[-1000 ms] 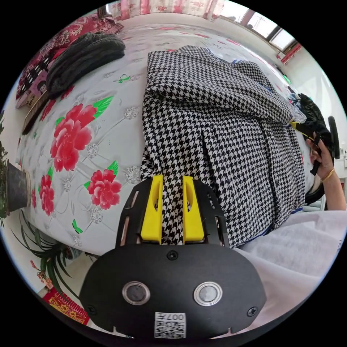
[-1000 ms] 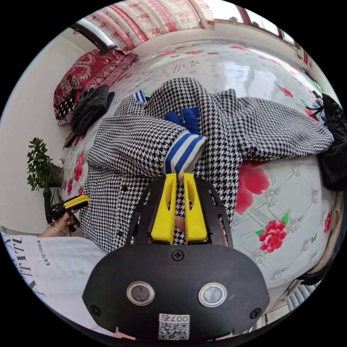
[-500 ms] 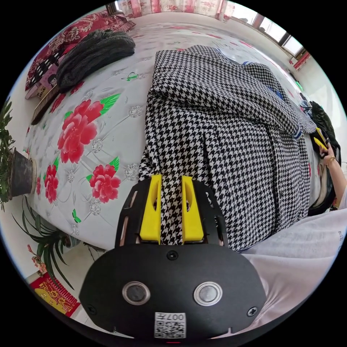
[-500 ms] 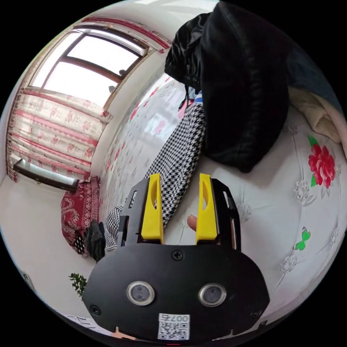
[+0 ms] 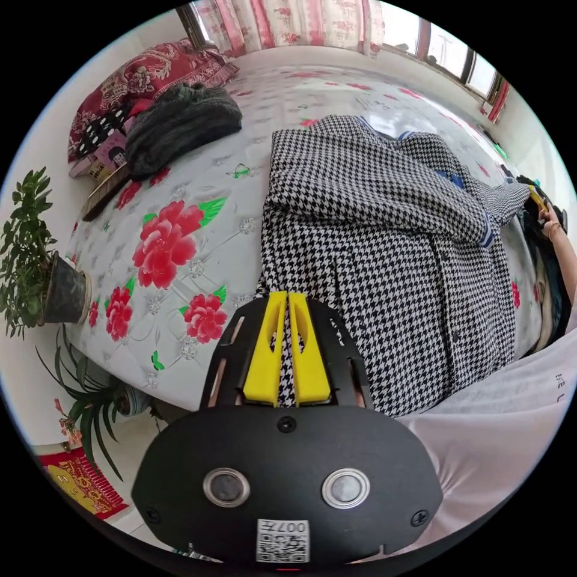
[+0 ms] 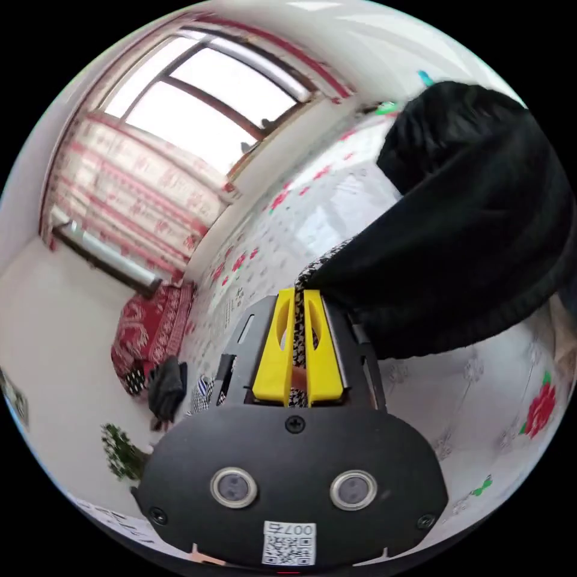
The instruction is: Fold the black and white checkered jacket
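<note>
The black and white checkered jacket point(image 5: 384, 240) lies spread on the flowered bed, one sleeve with a blue and white striped cuff point(image 5: 488, 231) folded across its front. My left gripper point(image 5: 287, 294) is shut on the jacket's near hem corner. In the left gripper view the right gripper point(image 5: 537, 197) sits far right at the end of the other sleeve, held by a hand. In the right gripper view my right gripper point(image 6: 299, 293) is shut on a strip of checkered cloth point(image 6: 300, 345), beside a black garment.
A dark knitted garment point(image 5: 180, 123) and a red pillow point(image 5: 135, 84) lie at the bed's head. A black garment point(image 6: 469, 228) is heaped by the right gripper. A potted plant point(image 5: 36, 258) stands beside the bed point(image 5: 180, 198). The person's white top point(image 5: 499, 433) fills the lower right.
The right gripper let go of the striped cuff, swung over to the far sleeve by the black garment and shut on it. The left gripper's jaws closed tighter on the hem.
</note>
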